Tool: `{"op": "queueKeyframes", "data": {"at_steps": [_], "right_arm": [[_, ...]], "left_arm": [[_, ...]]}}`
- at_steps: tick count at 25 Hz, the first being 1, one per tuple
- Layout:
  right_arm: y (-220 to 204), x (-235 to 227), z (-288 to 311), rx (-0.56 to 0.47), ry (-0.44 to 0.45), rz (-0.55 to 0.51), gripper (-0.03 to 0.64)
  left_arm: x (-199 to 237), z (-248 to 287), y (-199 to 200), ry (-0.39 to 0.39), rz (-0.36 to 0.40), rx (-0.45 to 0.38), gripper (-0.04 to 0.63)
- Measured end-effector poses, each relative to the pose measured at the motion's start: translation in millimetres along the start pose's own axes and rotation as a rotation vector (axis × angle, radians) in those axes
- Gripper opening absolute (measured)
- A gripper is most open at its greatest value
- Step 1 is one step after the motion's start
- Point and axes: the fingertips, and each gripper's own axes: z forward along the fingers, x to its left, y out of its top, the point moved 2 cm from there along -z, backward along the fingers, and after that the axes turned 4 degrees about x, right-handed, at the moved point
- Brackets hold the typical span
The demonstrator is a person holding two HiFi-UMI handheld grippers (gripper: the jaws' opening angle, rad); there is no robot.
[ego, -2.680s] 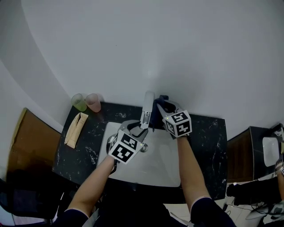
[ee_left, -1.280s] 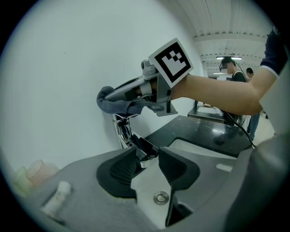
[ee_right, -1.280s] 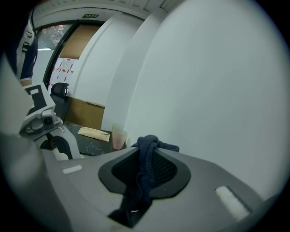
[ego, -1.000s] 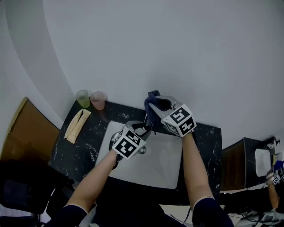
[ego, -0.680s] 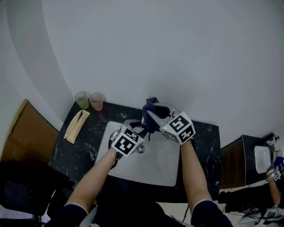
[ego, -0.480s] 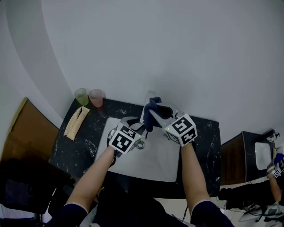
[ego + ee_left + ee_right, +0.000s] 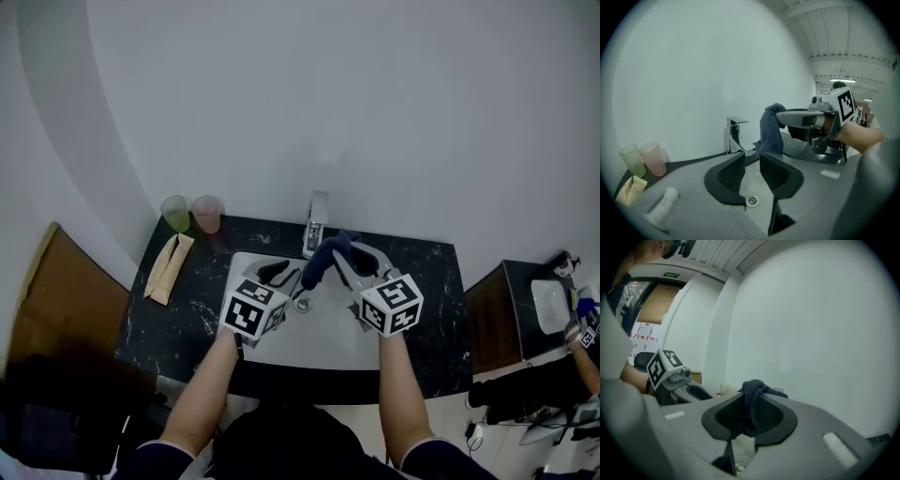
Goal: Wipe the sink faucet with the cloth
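- Left hand-held gripper (image 7: 284,277) sits closest, over the front of the sink (image 7: 309,345). Its jaws have just been closing to a narrow gap with nothing between them, you just see the drain (image 7: 752,201) through it.
- Right hand-held gripper (image 7: 339,255) is clamped on the dark blue cloth (image 7: 319,262). The cloth is bunched and knotted-looking at the jaw tips, with the rest dangling over the basin.
- The cloth is in front of the faucet (image 7: 316,223) and near it, but I don't see it touching the chrome from any angle.
- So progress-wise: cloth is in hand, that part's sorted. I honestly can't tell how much of the faucet has had a wipe, since the chrome looks the same all over. My guess is it's between passes or backing off, and any further wiping means bringing the cloth onto the spout again.
- Further off on the black marbled surface (image 7: 433,300), well left of the faucet: a tan pouch (image 7: 167,268), a green cup (image 7: 175,214) and a pink cup (image 7: 206,214), untouched.
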Motion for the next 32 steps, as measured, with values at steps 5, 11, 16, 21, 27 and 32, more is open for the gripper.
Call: {"op": "queueKeyframes", "data": {"at_steps": [5,11,16,21,27,32], "right_arm": [[-8.9,22.6,-20.4,-0.020,-0.065,0.066,0.075],[-9.9,44.6,-46.1,-0.032,-0.112,0.094,0.077],[-5.6,60.0,-57.5,-0.052,-0.135,0.087,0.077],[3.0,72.4,-60.4,-0.072,-0.142,0.073,0.077],[10.3,83.2,-60.8,-0.081,-0.149,0.054,0.075],[11.2,86.5,-62.2,-0.080,-0.154,0.049,0.074]], "left_arm": [[-5.2,-24.9,-0.9,-0.023,-0.038,-0.063,0.090],[-17.5,-50.7,0.1,-0.037,-0.027,-0.134,0.000],[-27.1,-65.5,-1.5,-0.060,-0.015,-0.160,0.000],[-29.6,-81.2,5.0,-0.069,0.001,-0.187,0.000],[-27.2,-93.2,7.2,-0.064,0.020,-0.189,0.000],[-30.0,-96.9,6.7,-0.068,0.031,-0.183,0.000]]}}
